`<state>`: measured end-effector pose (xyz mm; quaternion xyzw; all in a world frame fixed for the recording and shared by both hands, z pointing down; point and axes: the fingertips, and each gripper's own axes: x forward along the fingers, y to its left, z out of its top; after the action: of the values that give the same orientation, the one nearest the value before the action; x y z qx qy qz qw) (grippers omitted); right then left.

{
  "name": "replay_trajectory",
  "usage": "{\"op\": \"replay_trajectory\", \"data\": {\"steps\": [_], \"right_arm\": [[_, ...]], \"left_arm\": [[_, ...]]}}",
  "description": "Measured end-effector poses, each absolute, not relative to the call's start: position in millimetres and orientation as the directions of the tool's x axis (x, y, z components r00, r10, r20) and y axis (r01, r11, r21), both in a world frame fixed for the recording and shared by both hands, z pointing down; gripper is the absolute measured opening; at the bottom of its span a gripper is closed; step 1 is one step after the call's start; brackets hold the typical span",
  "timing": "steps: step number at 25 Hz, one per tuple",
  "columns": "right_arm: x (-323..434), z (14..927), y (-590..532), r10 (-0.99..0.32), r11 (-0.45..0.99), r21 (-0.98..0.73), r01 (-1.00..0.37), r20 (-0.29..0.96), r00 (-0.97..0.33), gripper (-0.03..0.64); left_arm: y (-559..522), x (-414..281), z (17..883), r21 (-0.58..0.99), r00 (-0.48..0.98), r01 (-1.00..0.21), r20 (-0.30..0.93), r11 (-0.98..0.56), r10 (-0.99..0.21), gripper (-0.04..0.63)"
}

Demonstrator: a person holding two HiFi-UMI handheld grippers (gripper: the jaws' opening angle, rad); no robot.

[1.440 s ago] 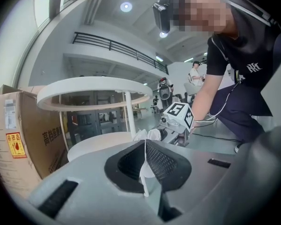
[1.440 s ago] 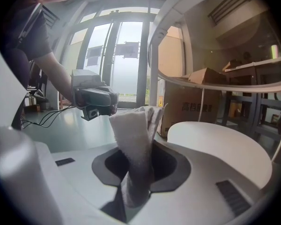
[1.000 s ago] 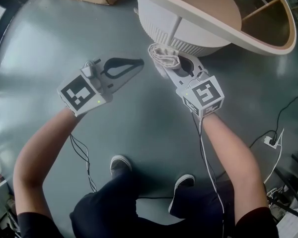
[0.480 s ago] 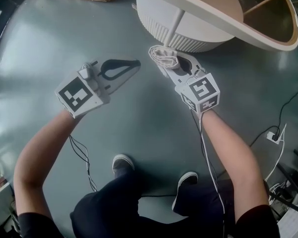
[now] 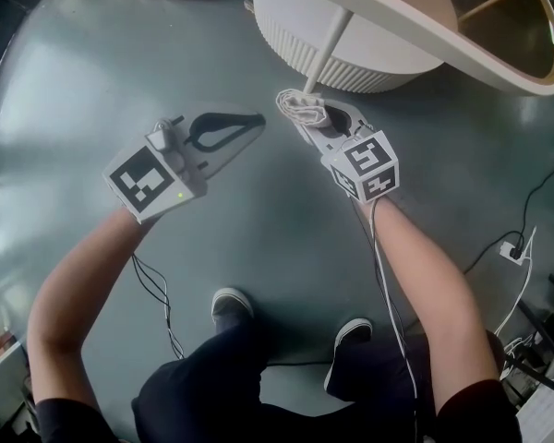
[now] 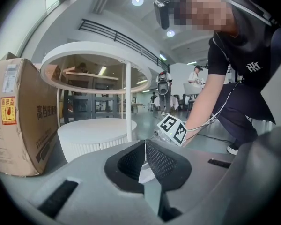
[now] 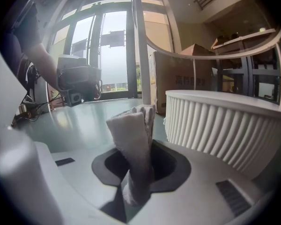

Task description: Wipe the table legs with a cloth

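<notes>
Here, right hand-held gripper [image 5: 300, 118], arm outstretched, clamps cloth [image 5: 305, 105] near table leg [image 5: 328, 49]; left hand-held gripper [image 5: 255, 119] closed.

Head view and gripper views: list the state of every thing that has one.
Cloth: bunched, clamped, sticking up past the jaws.
Left hand-held gripper: shut, empty.
Right hand-held gripper: shut on the cloth.
Table leg: upright, cloth close by its foot; contact unclear.

A big open commercial hall: polished grey floor [image 5: 65, 81]; tall glazed doors [image 7: 110, 55]; ceiling downlights [image 6: 137, 0]; balcony railing [image 6: 117, 36]; cardboard shipping box [image 6: 18, 116].
</notes>
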<state>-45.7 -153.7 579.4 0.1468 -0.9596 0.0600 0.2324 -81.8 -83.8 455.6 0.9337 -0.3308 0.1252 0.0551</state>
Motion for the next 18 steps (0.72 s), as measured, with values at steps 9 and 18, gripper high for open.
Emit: {"op": "replay_trajectory", "data": {"steps": [9,18], "right_arm": [[-47,613,-157,-0.240,0.938,-0.090,-0.334,0.525,-0.817,0.092],[-48,617,-158,-0.235,0.943,-0.084,-0.322,0.518,-0.822,0.098]], "left_arm": [[-83,-85,469,0.044,0.752,-0.630,0.284,-0.775,-0.595,0.011],[-82,-86,477,0.062,0.753,-0.630,0.292,-0.774,-0.589,0.011]]}}
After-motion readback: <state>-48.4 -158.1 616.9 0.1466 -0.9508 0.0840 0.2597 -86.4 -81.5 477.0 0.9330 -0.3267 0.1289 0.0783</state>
